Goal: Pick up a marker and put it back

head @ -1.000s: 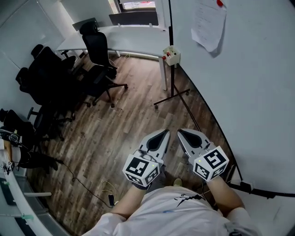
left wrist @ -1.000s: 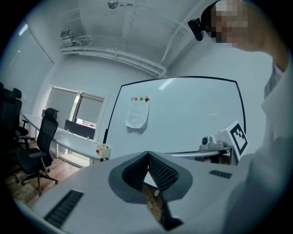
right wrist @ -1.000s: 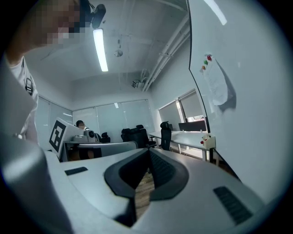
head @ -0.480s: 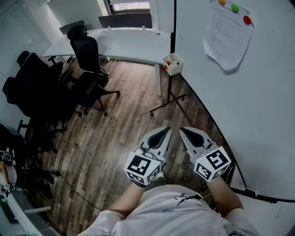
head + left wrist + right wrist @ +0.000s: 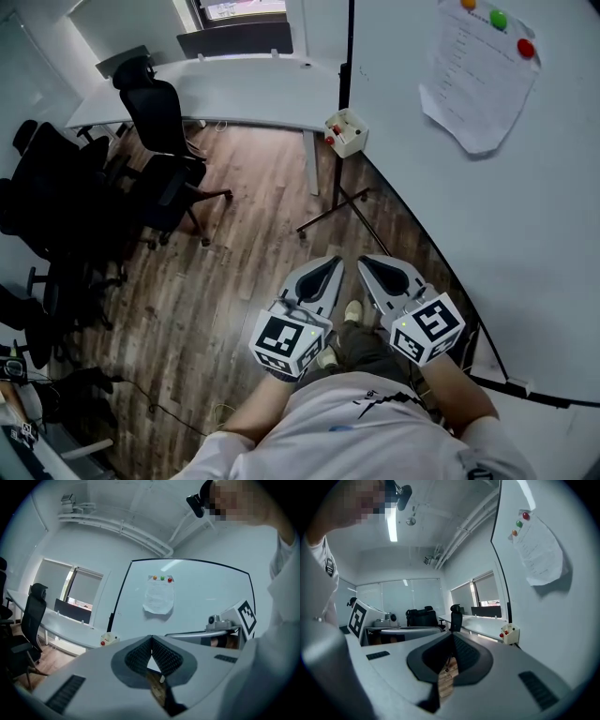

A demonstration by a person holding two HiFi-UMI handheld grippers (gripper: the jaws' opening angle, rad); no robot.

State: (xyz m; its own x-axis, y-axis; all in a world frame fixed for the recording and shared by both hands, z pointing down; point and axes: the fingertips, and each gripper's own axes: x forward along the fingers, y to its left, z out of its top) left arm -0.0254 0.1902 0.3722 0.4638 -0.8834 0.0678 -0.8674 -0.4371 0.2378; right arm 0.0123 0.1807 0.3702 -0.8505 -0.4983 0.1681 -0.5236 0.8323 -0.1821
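A small white marker holder [image 5: 345, 132] hangs at the whiteboard's left edge, with red caps showing in it. It shows again as the marker holder [image 5: 108, 639] in the left gripper view and the marker holder [image 5: 509, 633] in the right gripper view. My left gripper [image 5: 334, 266] and right gripper [image 5: 367, 263] are held side by side close to the body, low over the floor and well short of the holder. The left gripper [image 5: 151, 640] is shut with nothing in it. The right gripper [image 5: 452, 635] is shut and holds nothing either.
The whiteboard [image 5: 506, 234] fills the right side and carries a paper sheet [image 5: 478, 80] under coloured magnets. Its stand's legs [image 5: 333, 208] spread on the wooden floor ahead. A white desk [image 5: 216, 94] and black office chairs [image 5: 155, 178] stand to the left.
The head view has shifted up and right, so more of the paper and its magnets shows. Both grippers stay shut, close to the body. A foot now shows between them.
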